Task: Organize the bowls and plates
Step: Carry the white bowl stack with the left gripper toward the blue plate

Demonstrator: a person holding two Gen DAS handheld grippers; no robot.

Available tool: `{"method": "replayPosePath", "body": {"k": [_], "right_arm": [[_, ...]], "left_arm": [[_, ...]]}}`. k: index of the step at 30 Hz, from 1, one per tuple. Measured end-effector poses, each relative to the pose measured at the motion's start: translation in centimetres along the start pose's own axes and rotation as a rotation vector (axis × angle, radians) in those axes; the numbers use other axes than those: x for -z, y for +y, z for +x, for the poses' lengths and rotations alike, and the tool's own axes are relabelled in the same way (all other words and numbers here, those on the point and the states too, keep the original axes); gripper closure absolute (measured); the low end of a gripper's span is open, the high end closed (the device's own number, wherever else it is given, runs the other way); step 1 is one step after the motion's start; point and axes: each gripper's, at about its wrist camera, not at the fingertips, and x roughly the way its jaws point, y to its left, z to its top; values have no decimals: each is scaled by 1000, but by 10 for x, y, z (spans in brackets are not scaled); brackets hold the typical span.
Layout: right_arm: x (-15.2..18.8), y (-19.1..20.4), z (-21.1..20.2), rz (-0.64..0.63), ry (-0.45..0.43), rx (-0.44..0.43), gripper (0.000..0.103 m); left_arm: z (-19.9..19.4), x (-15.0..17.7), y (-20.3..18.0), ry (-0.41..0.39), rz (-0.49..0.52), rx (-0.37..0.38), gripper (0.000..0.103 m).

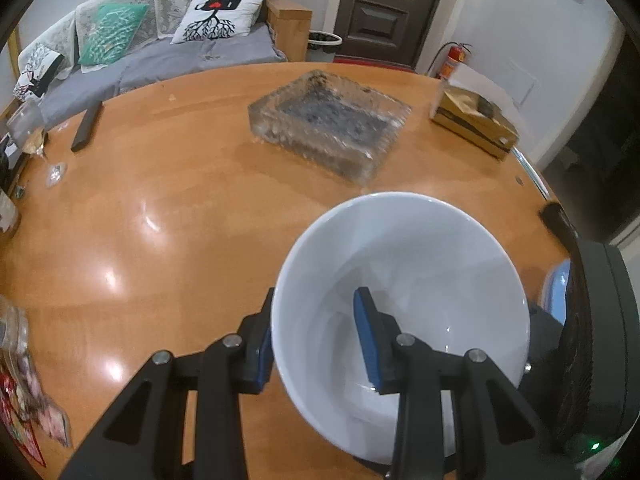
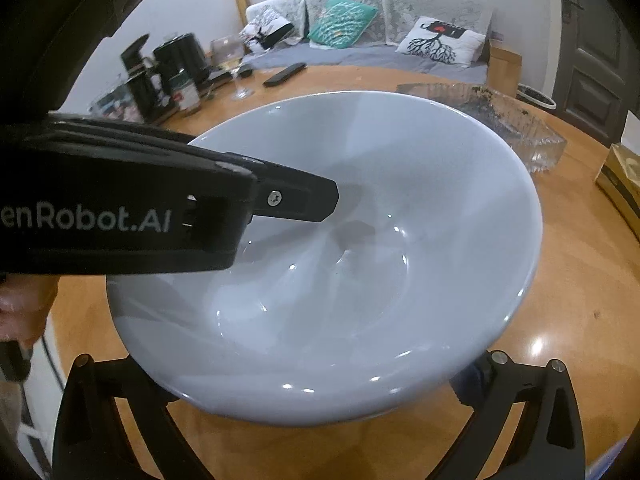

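The left claw is closed on the near wall of a white bowl, one blue-padded finger outside the rim and the other inside. In the left wrist view the bowl sits low and to the right over the orange counter; whether its base rests on the surface or hangs just above it cannot be determined. The right claw stands wide apart with nothing held, its fingers flanking the underside of the bowl's near edge without visible contact. A clear glass tray lies beyond the bowl, a brown tissue box sits towards the far right edge, and a wine glass stands well apart among dark appliances. Judged from its glossy sheen, the bowl is glazed ceramic: rigid, moderately heavy, slick under the pads, and liable to chip or shatter if dropped. A single-sided pinch on the wall invites rotation about the pads; the sounder hold takes the rim deep between the fingers, with the second claw supporting the opposite edge.
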Motion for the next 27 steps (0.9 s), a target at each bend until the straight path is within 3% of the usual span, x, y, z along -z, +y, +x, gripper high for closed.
{"method": "replayPosePath", "body": {"k": [8, 13, 22, 27], "right_arm": [[37, 21, -29, -63, 57, -44, 2], [35, 24, -16, -80, 89, -36, 1], [29, 22, -8, -87, 58, -12, 1], [24, 22, -5, -84, 78, 0, 1]], "left_arm": [[-26, 46, -21, 29, 18, 25, 70], [-27, 48, -18, 23, 2, 47, 73], [-23, 45, -10, 20, 18, 83, 73], [-13, 41, 0, 46, -36, 136, 73]]}}
